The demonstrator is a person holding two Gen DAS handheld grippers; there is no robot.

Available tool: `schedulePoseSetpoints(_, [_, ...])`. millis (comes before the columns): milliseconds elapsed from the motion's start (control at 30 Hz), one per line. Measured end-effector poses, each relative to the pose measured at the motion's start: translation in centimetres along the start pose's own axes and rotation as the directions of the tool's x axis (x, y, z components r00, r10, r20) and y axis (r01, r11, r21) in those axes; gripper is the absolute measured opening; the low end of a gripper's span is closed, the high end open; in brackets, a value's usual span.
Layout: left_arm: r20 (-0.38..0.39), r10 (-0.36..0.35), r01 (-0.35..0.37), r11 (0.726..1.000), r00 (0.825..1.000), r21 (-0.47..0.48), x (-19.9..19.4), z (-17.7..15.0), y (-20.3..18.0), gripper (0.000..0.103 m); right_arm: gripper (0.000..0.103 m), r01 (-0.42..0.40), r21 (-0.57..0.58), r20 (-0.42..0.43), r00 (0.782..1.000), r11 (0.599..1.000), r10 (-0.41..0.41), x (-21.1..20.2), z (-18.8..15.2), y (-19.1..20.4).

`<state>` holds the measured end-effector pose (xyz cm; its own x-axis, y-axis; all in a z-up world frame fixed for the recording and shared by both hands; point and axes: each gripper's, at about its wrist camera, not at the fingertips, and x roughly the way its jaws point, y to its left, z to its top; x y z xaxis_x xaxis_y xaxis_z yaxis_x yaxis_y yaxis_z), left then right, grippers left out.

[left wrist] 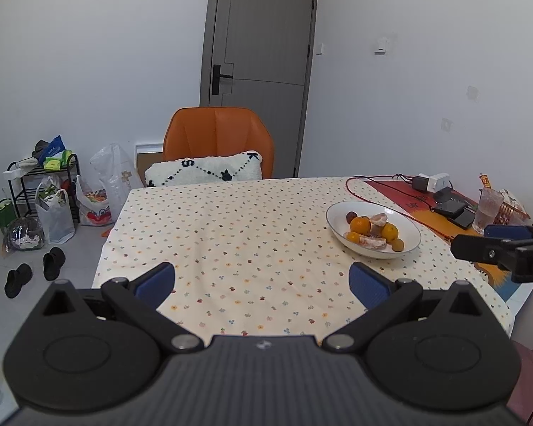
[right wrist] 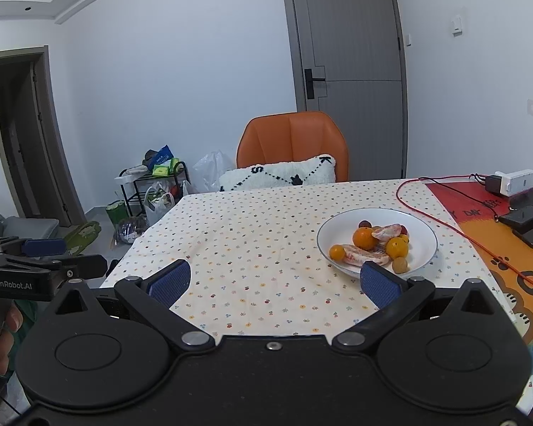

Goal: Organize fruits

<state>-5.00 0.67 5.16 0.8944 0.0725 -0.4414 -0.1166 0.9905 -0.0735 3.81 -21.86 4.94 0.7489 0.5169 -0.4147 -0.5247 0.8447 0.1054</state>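
Observation:
A white bowl stands on the right part of the dotted tablecloth. It holds oranges, peeled pinkish fruit pieces, small dark fruits and a small brown fruit. My left gripper is open and empty above the table's near edge, left of the bowl. My right gripper is open and empty, its right fingertip just in front of the bowl. Each gripper shows at the edge of the other's view.
An orange chair with a white cushion stands at the far side. A red and orange mat with chargers, a red cable, dark devices and a glass lies right of the bowl. Bags, a rack and shoes stand on the floor at left.

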Motion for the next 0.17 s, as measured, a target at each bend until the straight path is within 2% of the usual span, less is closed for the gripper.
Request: schedulePoseSetpoints(167, [-0.008,-0.004,0.004,1.0,1.0,-0.003,0.14,-0.08,-0.02,0.103,0.103,0.0,-0.001,-0.001,1.0,1.0,0.0,0.13,-0.04,-0.04])
